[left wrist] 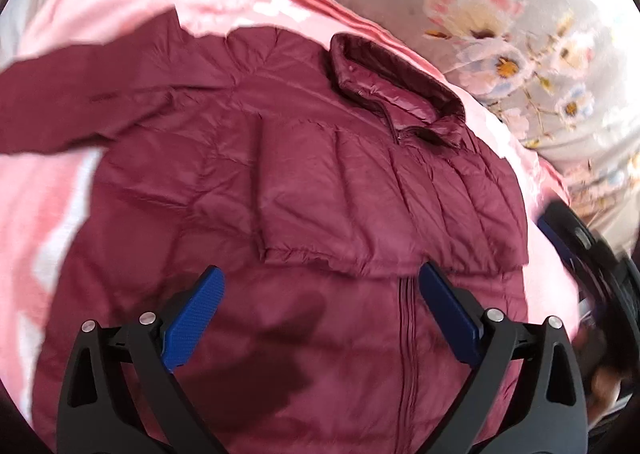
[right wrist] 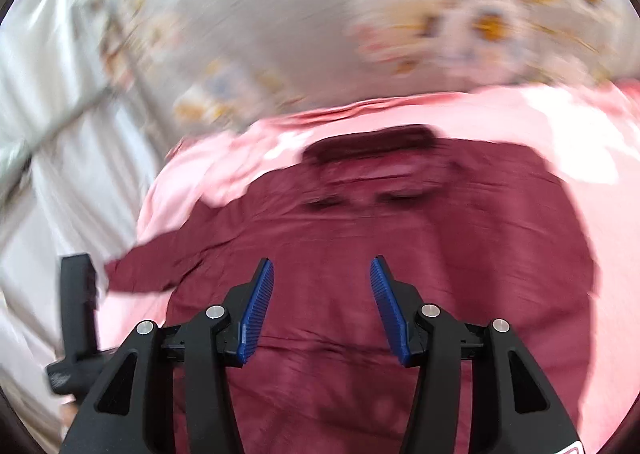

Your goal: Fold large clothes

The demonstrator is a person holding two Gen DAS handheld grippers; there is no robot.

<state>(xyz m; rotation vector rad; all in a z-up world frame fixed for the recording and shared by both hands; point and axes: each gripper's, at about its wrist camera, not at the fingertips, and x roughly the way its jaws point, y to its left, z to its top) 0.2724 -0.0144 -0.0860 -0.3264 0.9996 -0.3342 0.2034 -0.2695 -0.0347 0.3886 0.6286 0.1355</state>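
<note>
One garment fills both views: a maroon quilted puffer jacket (left wrist: 304, 189), thin shiny shell fabric, stitched into puffy horizontal channels, finely creased. It lies front-up and spread flat on a pink blanket (left wrist: 48, 189) with pale patches, soft and matte. Stand-up collar (left wrist: 392, 85) is glossy inside, partly open at the top of the zip. One sleeve (left wrist: 340, 181) is folded across the chest, its gathered cuff ending near the zipper (left wrist: 408, 334). Other sleeve (left wrist: 68, 101) stretches out sideways over the blanket toward the left edge of the left wrist view.

Beyond the blanket: grey bedding with a printed flower pattern (left wrist: 492, 13), pink and white petals, yellow centres.

Left tool (left wrist: 320, 294): black arms, ribbed blue pads, jaws spread wide, nothing between them, hovering over the jacket's lower front. Its shadow falls on the fabric.

Right tool (right wrist: 322, 286): same build, jaws apart at a moderate gap, holding nothing, above the jacket's lower half.

Hard to make out: right wrist view is heavily motion-blurred, so collar and quilting smear into streaks and the flower print is only blotches. Jacket hem is cut off by the lower frame edge and the tool bodies in both views. At the right edge of the left wrist view, the other tool shows only as a dark blur. Whitish sheet (right wrist: 60, 173) at left of the right wrist view, folds indistinct.
</note>
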